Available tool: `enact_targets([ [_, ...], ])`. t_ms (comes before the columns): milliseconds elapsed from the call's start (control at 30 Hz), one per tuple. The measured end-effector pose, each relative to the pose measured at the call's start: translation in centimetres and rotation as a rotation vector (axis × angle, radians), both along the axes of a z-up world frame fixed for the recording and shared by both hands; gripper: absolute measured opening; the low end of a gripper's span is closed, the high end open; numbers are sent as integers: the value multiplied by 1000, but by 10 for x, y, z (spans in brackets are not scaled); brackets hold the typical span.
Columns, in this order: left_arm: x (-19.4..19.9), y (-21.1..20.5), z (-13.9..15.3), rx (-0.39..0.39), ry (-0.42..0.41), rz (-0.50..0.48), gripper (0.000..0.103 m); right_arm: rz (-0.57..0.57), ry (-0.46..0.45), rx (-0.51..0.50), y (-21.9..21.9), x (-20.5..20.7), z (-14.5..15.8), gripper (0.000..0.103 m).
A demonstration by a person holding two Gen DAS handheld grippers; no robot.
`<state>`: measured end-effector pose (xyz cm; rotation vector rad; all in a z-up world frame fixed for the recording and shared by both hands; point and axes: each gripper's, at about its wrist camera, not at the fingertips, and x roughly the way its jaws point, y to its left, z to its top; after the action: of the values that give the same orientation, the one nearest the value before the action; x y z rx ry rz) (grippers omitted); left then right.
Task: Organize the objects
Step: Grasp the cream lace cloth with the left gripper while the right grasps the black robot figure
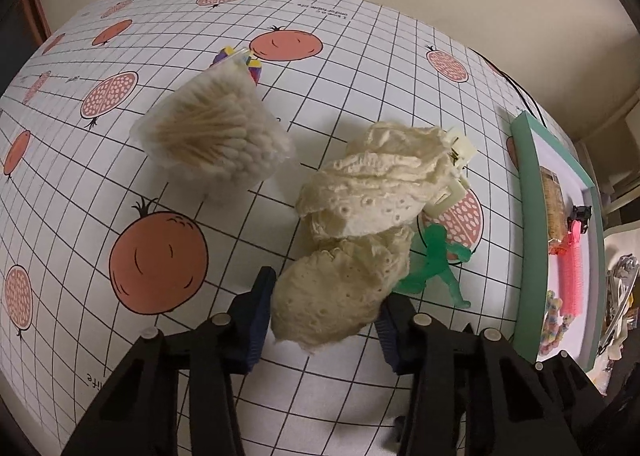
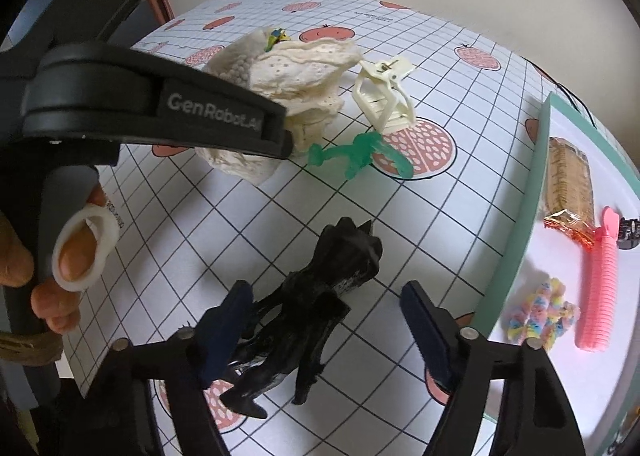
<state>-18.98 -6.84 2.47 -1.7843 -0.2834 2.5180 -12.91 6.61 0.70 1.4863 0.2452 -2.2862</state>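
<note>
The left gripper (image 1: 326, 320) pinches a cream lace cloth (image 1: 360, 223) at lower centre; the right gripper (image 2: 328, 320) gapes wide around a black toy figure (image 2: 312, 316).

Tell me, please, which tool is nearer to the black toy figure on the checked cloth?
The right tool. Its open fingers straddle the black toy figure, while the left tool sits farther away at the cream lace fabric, beyond the green figure.
</note>
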Motion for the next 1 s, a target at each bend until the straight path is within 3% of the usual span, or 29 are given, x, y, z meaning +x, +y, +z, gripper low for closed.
enact_targets([
  [233, 0, -4, -1, -4, 0, 10, 39, -22, 7, -8, 12, -8, 5, 50],
  [400, 2, -5, -1, -15, 2, 6, 34, -27, 11, -21, 15, -3, 8, 42],
  [667, 3, -11, -1, -10, 1, 16, 26, -25, 12, -31, 18, 2, 8, 40],
  [833, 5, -12, 2, 2, 7, 21, 19, -26, 19, -47, 18, 7, 14, 30],
  [1000, 6, -12, 5, -11, 16, 19, 17, -18, 17, -52, 18, 10, 16, 28],
])
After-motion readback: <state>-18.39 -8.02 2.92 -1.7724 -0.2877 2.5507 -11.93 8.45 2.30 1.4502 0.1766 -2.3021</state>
